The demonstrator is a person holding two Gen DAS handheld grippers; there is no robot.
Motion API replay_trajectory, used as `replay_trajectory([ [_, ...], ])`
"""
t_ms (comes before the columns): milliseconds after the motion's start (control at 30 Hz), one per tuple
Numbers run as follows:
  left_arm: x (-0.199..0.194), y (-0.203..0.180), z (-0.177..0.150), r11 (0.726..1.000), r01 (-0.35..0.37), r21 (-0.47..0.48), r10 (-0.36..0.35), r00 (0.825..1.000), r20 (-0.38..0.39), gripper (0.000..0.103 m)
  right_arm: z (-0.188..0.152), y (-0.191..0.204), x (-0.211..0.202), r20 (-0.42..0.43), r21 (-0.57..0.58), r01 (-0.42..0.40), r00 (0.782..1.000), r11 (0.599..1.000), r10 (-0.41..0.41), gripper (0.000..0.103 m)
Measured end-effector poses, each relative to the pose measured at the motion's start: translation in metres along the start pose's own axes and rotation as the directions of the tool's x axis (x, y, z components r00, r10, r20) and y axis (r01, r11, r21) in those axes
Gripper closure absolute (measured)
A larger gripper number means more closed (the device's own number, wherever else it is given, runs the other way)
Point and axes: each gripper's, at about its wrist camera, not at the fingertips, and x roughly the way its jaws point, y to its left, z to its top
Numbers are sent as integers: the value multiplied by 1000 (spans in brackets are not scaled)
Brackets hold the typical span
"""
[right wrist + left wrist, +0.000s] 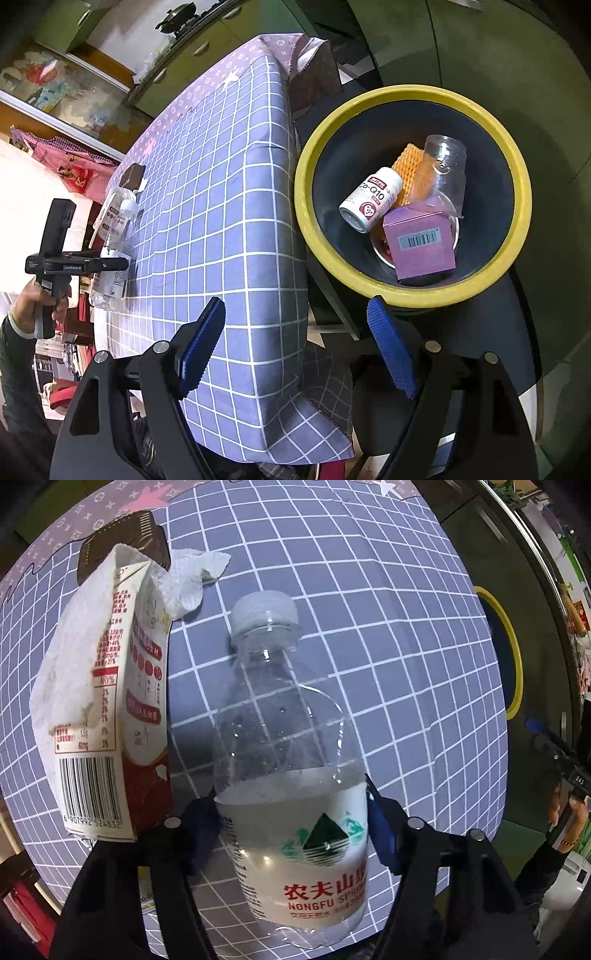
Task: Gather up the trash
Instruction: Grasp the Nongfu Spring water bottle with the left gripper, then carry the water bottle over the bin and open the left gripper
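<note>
Grid-patterned tablecloth (pixel 369 627) covers the table; on it I see the water bottle (pixel 288 738) lying beside a carton (pixel 114 701). My left gripper (pixel 291 830) brackets the bottle's label, contact unconfirmed. My right gripper (pixel 295 347) stands wide and empty near the yellow-rimmed bin (pixel 406 291) holding discarded items.

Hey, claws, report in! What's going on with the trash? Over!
Left claw clamped round water bottle. Right claw open, empty, near yellow bin. Milk carton and tissue crowd the bottle.

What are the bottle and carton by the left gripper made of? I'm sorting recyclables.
Bottle: clear glossy plastic, seemingly; the grid cloth shows through, with a printed film label. Carton: coated paperboard by its look, with folded creases, printed panels and a barcode.
</note>
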Motion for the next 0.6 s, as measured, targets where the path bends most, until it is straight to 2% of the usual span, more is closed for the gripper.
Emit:
replay_trajectory([
  [167,-4,-6,-4,998,-14,59,14,1000,13,39,-1,6,-1,1,-16,-6,1000,1000,6,25],
  [600,-25,-62,-26,979,-32,201,22,999,49,40,-17,1,-15,22,-12,-30,999,999,30,25],
])
